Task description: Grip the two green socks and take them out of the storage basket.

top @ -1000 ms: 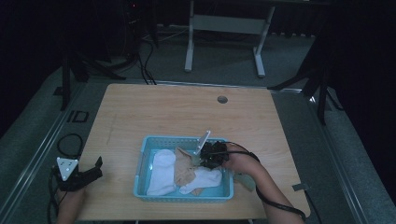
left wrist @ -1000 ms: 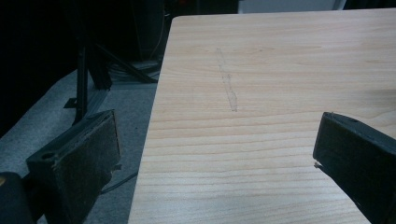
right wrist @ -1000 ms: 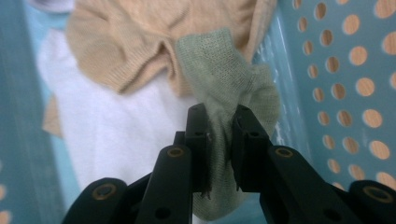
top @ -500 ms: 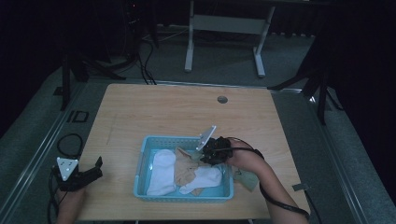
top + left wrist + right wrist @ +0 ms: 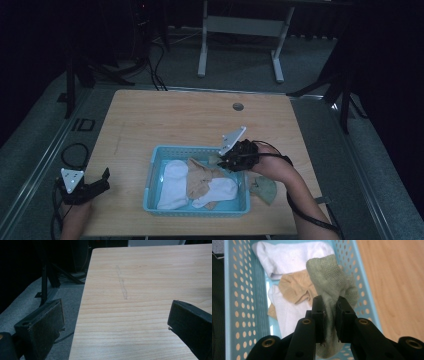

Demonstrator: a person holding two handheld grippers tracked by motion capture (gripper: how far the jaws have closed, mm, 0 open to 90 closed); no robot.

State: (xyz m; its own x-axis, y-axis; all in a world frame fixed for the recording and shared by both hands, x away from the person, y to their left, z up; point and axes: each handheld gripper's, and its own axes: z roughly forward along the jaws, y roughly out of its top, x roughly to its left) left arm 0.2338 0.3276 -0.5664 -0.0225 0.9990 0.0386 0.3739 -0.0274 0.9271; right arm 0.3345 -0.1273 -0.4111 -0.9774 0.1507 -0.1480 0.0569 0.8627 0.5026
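The right tool (image 5: 329, 315) pinches a pale green knitted sock (image 5: 332, 277), hanging directly above the perforated light-blue plastic basket (image 5: 234, 302); the left tool (image 5: 82, 187) rests open, well apart.

Dim lab or studio: lone wooden table (image 5: 190, 120), grey carpet (image 5: 240, 65), floor cables (image 5: 155, 60), equipment stands (image 5: 240, 30).

The far half of my worktop (image 5: 190, 120) lies bare from left edge to right edge, except a small round fitting (image 5: 238, 106) near the far edge. Toward the near edge, the blue basket (image 5: 152, 172) of socks (image 5: 172, 182) blocks the middle. My right tool (image 5: 225, 161) hangs over its far right corner, clamped on a green sock (image 5: 329, 275). Another green sock (image 5: 264, 189) lies right of the basket. My left tool (image 5: 102, 181), jaws apart, has bare wood ahead by the left edge.
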